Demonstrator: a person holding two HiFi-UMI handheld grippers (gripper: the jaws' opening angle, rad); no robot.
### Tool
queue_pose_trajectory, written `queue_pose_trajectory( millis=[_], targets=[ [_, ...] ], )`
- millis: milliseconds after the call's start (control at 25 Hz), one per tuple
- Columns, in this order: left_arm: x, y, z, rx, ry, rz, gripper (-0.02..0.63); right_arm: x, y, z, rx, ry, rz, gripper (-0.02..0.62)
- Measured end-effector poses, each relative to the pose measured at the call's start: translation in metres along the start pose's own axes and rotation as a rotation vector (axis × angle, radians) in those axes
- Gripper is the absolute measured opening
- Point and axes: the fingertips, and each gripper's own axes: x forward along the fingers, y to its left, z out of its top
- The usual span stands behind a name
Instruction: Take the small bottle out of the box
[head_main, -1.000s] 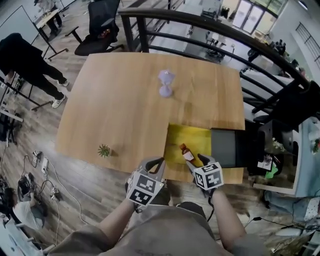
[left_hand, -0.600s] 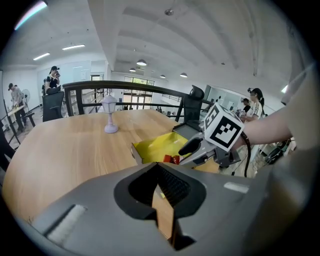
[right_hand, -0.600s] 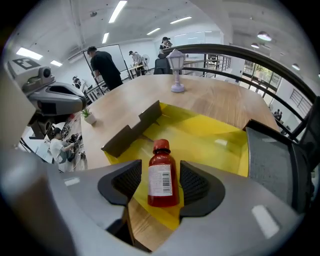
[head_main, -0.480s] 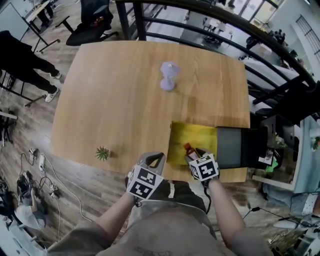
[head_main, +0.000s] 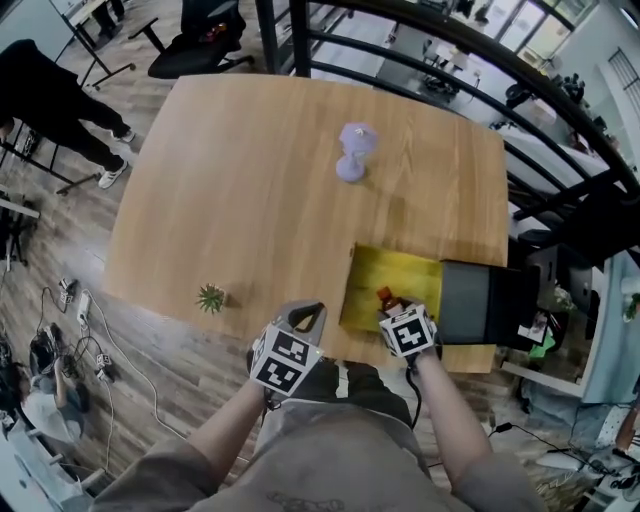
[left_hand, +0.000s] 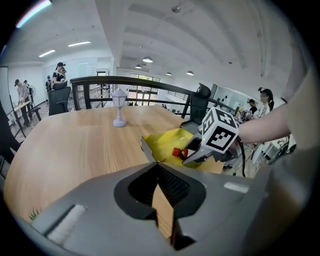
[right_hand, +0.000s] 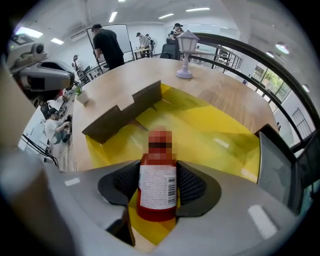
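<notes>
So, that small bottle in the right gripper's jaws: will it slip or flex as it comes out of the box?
Probably rigid: the small bottle shows no dent between the right gripper's jaws. Its smooth label could let it twist or slip, though the ribbed jaws clamp squarely around that label. Being so small, it is likely light and unlikely to swing.

On the pale wooden surface (head_main: 250, 180) we find the open yellow-lined cardboard box (head_main: 400, 272) at the near right edge, with the small red-capped bottle (head_main: 385, 297) at its near end, between the jaws of the right gripper (head_main: 393, 308). The left gripper (head_main: 308, 314) sits just left of the box, at the surface's near edge. A small lilac lamp-shaped ornament (head_main: 352, 152) stands behind the box, and a tiny green spiky plant (head_main: 210, 297) lies well to its left.
</notes>
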Motion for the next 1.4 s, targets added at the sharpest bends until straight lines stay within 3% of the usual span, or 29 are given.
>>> queue_pose_trajectory(
  millis=[120, 320, 560, 760, 1160, 1400],
  targets=[
    [-0.004, -0.003, 0.002, 0.002, 0.0, 0.008, 0.0, -0.004, 0.003, 0.0, -0.01, -0.001, 0.018, 0.224],
    [-0.007, -0.003, 0.013, -0.011, -0.018, 0.034, 0.0, -0.032, 0.004, 0.024, 0.037, -0.105, 0.053, 0.222],
    [-0.023, -0.005, 0.058, 0.024, -0.085, 0.075, 0.0, -0.095, -0.002, 0.067, 0.031, -0.294, 0.087, 0.223],
    [-0.043, -0.003, 0.099, -0.004, -0.168, 0.112, 0.0, -0.173, -0.001, 0.107, 0.016, -0.498, 0.139, 0.224],
    [-0.107, -0.023, 0.211, 0.097, -0.402, 0.149, 0.0, -0.345, -0.016, 0.15, -0.051, -0.866, 0.031, 0.224],
    [-0.16, -0.052, 0.267, 0.172, -0.617, 0.163, 0.0, -0.424, -0.021, 0.149, -0.081, -1.036, -0.065, 0.224]
  ],
)
